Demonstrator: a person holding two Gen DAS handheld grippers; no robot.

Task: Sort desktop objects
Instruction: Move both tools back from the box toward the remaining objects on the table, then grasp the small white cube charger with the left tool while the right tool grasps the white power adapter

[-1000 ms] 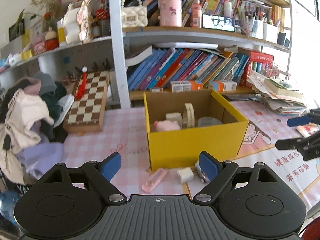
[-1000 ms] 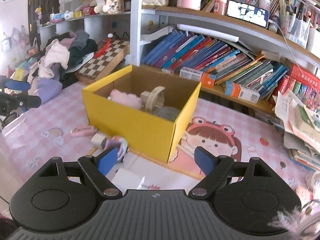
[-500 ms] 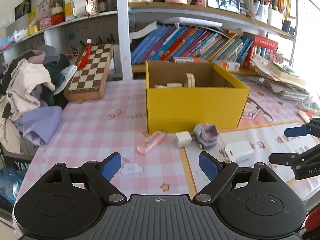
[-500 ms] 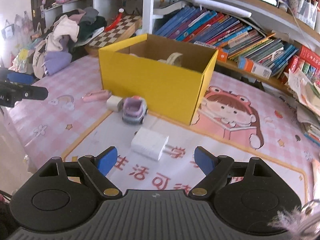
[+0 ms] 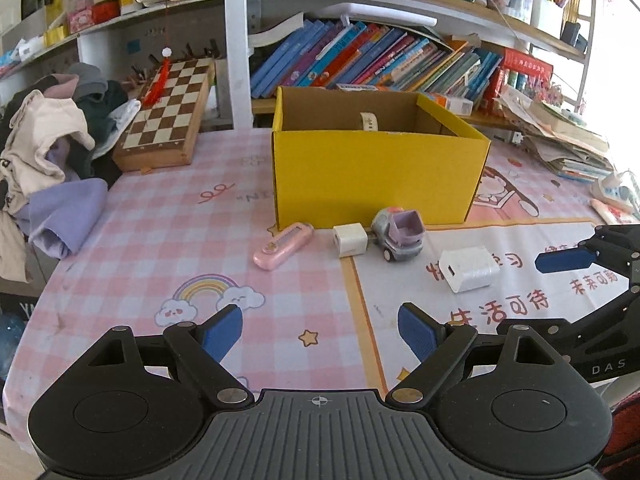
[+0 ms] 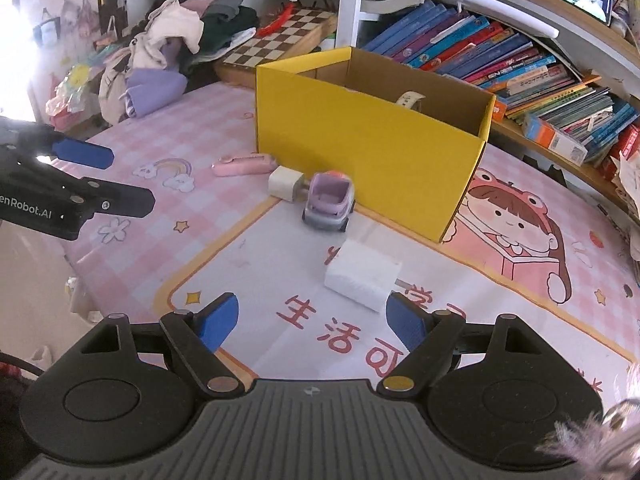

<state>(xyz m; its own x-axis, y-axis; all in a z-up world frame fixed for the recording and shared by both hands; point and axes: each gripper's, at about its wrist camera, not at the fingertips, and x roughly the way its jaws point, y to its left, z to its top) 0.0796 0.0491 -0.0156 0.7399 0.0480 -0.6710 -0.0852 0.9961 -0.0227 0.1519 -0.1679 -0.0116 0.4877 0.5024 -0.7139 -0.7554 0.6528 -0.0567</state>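
A yellow cardboard box (image 5: 376,168) (image 6: 360,140) stands open on the table; a tape roll (image 5: 369,121) shows inside. In front of it lie a pink case (image 5: 283,245) (image 6: 244,164), a small white cube charger (image 5: 349,240) (image 6: 283,182), a purple toy truck (image 5: 399,232) (image 6: 329,202) and a larger white charger (image 5: 469,269) (image 6: 362,280). My left gripper (image 5: 320,334) is open and empty, low over the table. My right gripper (image 6: 312,326) is open and empty, with the large charger just ahead of its right finger.
A chessboard (image 5: 168,116) and a heap of clothes (image 5: 48,160) lie at the left. Shelves of books (image 5: 360,60) run behind the box. Stacked papers (image 5: 560,140) sit at the right. The table edge is close on the left.
Both grippers have drawn back and down from above the box to the table in front of it. The loose objects now lie ahead of them. Both stay open.
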